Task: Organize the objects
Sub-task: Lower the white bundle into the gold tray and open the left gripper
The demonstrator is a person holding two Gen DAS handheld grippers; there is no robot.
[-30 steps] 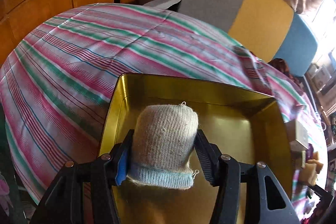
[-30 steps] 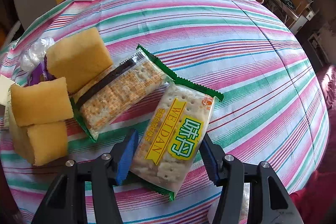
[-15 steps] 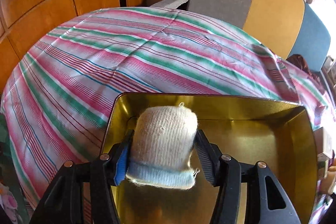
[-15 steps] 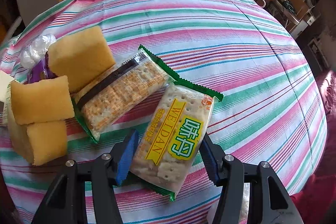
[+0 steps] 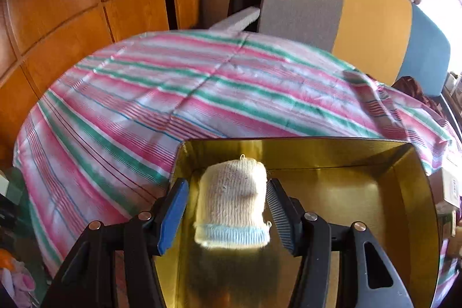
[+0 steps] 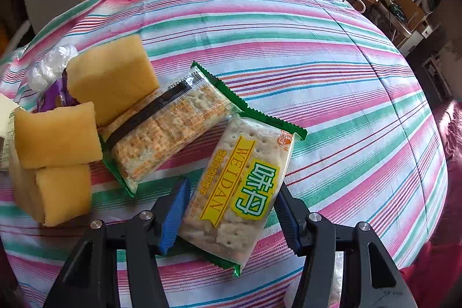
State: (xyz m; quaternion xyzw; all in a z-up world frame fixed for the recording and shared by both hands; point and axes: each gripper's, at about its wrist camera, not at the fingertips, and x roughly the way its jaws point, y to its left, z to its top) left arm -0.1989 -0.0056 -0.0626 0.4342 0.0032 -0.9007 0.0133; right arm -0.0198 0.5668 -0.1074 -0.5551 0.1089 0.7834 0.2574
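At the lower centre of the left wrist view, the left gripper (image 5: pixel 228 210) stands released, its blue-padded fingers (image 5: pixel 173 215) spread clear on either side of a cream knitted sock with a pale blue cuff (image 5: pixel 232 207), which sits near the left wall inside a shiny gold rectangular metal tin (image 5: pixel 375 160). The tin rests on a pink, green and white striped tablecloth (image 5: pixel 144 106).

In the right wrist view, the right gripper (image 6: pixel 231 210) straddles a green-edged packet of WEIDAN soda crackers (image 6: pixel 245 186) at lower centre; whether its jaws actually pinch the packet I cannot tell. A second cracker packet (image 6: pixel 164 132) lies just upper left of it, touching yellow sponge blocks (image 6: pixel 57 134) at the left.
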